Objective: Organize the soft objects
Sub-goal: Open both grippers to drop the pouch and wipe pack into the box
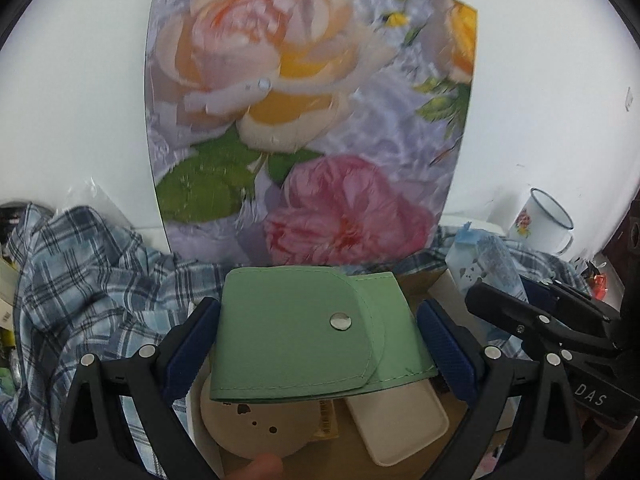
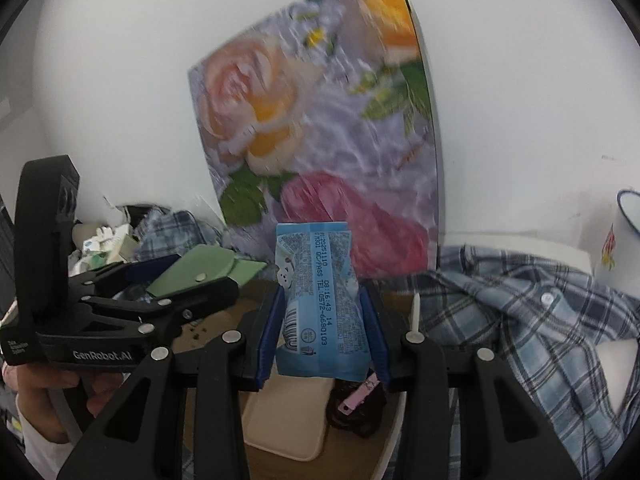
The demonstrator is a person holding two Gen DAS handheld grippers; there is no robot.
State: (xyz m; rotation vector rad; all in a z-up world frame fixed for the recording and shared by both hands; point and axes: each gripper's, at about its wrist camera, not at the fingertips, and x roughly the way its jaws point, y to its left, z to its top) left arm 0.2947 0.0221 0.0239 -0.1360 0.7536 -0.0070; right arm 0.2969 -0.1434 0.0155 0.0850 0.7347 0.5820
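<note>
— What stands against the white wall?
— A flower painting [image 1: 308,120], with roses in peach, pink and yellow.

— And at the right side?
— A white enamel mug [image 1: 542,222] with a blue rim and a small flower print.

— Anything lower?
— A cream-coloured flat tray [image 2: 286,424] and a dark hair clip [image 2: 356,404] beside it.

Cluttered home corner: plaid shirt [image 2: 520,300], enamel mug [image 1: 544,224], floral picture [image 1: 312,120].

The box [image 1: 420,284] below was crowded with a cream tray [image 1: 400,424] and round disc [image 1: 256,424]; plaid shirt [image 1: 80,280] flanked both sides; floral board [image 1: 312,120] blocked the rear.
</note>
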